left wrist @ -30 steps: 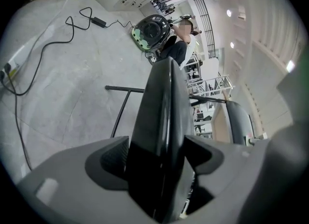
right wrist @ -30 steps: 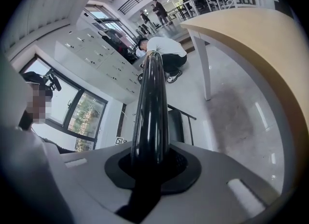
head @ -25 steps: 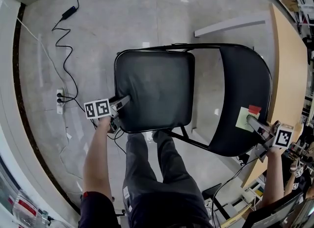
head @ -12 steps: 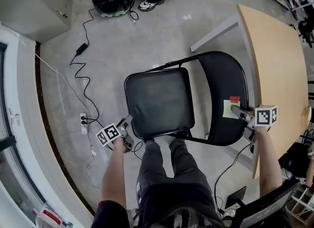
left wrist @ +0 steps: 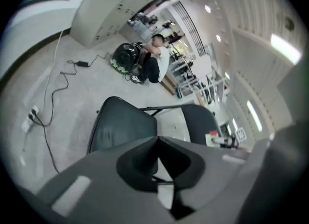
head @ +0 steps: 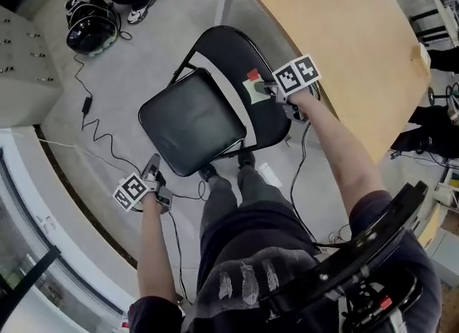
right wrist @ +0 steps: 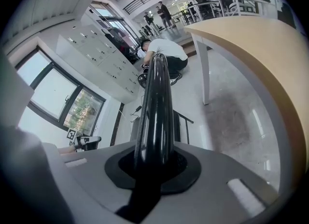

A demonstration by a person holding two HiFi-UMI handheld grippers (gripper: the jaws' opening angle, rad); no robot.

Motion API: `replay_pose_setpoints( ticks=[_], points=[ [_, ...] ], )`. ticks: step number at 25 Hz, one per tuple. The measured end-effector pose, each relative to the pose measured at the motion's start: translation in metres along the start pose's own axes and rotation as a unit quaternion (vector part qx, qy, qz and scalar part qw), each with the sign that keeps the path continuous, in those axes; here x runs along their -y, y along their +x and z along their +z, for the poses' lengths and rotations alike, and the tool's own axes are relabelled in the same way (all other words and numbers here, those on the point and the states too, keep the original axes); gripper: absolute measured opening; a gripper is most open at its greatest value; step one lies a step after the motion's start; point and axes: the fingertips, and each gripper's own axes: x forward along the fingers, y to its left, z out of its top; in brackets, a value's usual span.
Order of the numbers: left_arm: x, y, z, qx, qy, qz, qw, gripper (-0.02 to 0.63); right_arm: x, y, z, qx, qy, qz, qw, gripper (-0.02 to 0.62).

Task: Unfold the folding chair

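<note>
Head view, from the left: my left tongs (head: 152,168) hang over bare floor (head: 107,87), near its left edge by the window wall and well apart from the folding chair (head: 190,120). A second ago they sat open at the seat's left rim. Since then they have let go and lifted away, and their jaws have just been closing. The left gripper view shows those tongs (left wrist: 157,139) met tip to tip with nothing between them, the seat (left wrist: 123,126) lying beyond and below.

I read that release as the push on the seat being finished. The seat looks laid down flat, a dark padded square inside a thin black tube frame, with a pale gap of floor showing between it and the backrest (head: 233,48). I can't make out the legs well enough to say they are fully spread, but the chair seems to stand opened out on the floor, just beside the long edge of the wooden surface (head: 344,37).

Further right, a pale paper label (head: 252,90) with a red tab is stuck on the backrest. Right beside it my right tongs (head: 264,89) are clamped on the backrest's top rim. In the right gripper view the glossy black tube runs straight up between the jaws of those tongs (right wrist: 153,162), pinched tight. I judge this hand is only steadying the chair now.
</note>
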Motion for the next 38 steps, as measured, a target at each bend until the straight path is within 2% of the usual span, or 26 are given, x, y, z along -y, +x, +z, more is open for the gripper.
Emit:
replay_pose_setpoints(
  ticks=[2, 4, 7, 9, 13, 14, 16, 20, 22, 24, 27, 29, 30, 31, 32, 33, 36, 38],
  points=[
    [0.022, -0.014, -0.016, -0.036, 0.074, 0.039, 0.9958, 0.000, -0.004, 0.001, 0.004, 0.004, -0.002, 0.000, 1.000, 0.055],
    [0.046, -0.028, -0.031, -0.041, 0.102, 0.063, 0.9919, 0.000, -0.007, -0.002, 0.006, 0.007, -0.009, -0.003, 1.000, 0.055],
    [0.084, -0.045, -0.050, -0.011, 0.088, 0.068, 0.9937, 0.000, -0.003, -0.012, -0.001, 0.008, -0.025, -0.015, 1.000, 0.057],
    [0.104, -0.052, -0.048, 0.016, 0.095, 0.074, 0.9925, 0.000, 0.003, -0.014, -0.002, 0.009, -0.029, -0.014, 0.999, 0.058],
    [0.130, -0.075, -0.018, 0.090, 0.150, 0.108, 0.9786, 0.000, 0.003, -0.005, -0.002, 0.011, -0.037, 0.006, 0.999, 0.080],
    [0.137, -0.081, -0.010, 0.101, 0.169, 0.113, 0.9739, 0.000, 0.003, -0.006, -0.010, 0.010, -0.028, 0.013, 0.999, 0.106],
    [0.148, -0.092, 0.000, 0.120, 0.202, 0.124, 0.9640, 0.002, 0.005, -0.006, -0.022, 0.016, -0.009, 0.021, 1.000, 0.236],
    [0.145, -0.118, 0.015, 0.167, 0.228, 0.179, 0.9424, 0.000, 0.011, -0.018, -0.009, 0.074, -0.032, 0.008, 0.997, 0.355],
    [0.141, -0.127, 0.014, 0.181, 0.230, 0.195, 0.9362, 0.000, 0.012, -0.034, -0.001, 0.117, -0.031, 0.019, 0.992, 0.386],
    [0.140, -0.135, 0.002, 0.186, 0.224, 0.193, 0.9368, 0.000, 0.012, -0.057, 0.003, 0.176, -0.013, 0.035, 0.984, 0.407],
    [0.139, -0.145, -0.027, 0.184, 0.214, 0.191, 0.9402, 0.000, 0.008, -0.095, -0.005, 0.267, 0.037, 0.067, 0.961, 0.407],
    [0.140, -0.149, -0.039, 0.190, 0.209, 0.195, 0.9392, 0.000, -0.002, -0.111, -0.015, 0.301, 0.062, 0.104, 0.946, 0.385],
    [0.144, -0.149, -0.041, 0.195, 0.210, 0.191, 0.9387, 0.000, -0.010, -0.117, -0.019, 0.305, 0.059, 0.121, 0.943, 0.329],
    [0.152, -0.148, -0.037, 0.203, 0.215, 0.181, 0.9380, 0.000, -0.020, -0.122, -0.019, 0.304, 0.046, 0.136, 0.942, 0.230],
    [0.164, -0.146, -0.029, 0.213, 0.224, 0.166, 0.9367, 0.000, -0.031, -0.126, -0.017, 0.301, 0.023, 0.148, 0.942, 0.048],
    [0.178, -0.145, -0.019, 0.223, 0.235, 0.148, 0.9346, 0.000, -0.046, -0.128, -0.014, 0.295, -0.007, 0.159, 0.942, 0.002],
    [0.221, -0.146, 0.005, 0.250, 0.268, 0.103, 0.9248, 0.000, -0.105, -0.136, -0.010, 0.272, -0.118, 0.191, 0.936, 0.002],
    [0.248, -0.146, 0.013, 0.263, 0.287, 0.074, 0.9181, 0.000, -0.149, -0.148, -0.010, 0.270, -0.177, 0.220, 0.920, 0.002]
  ],
)
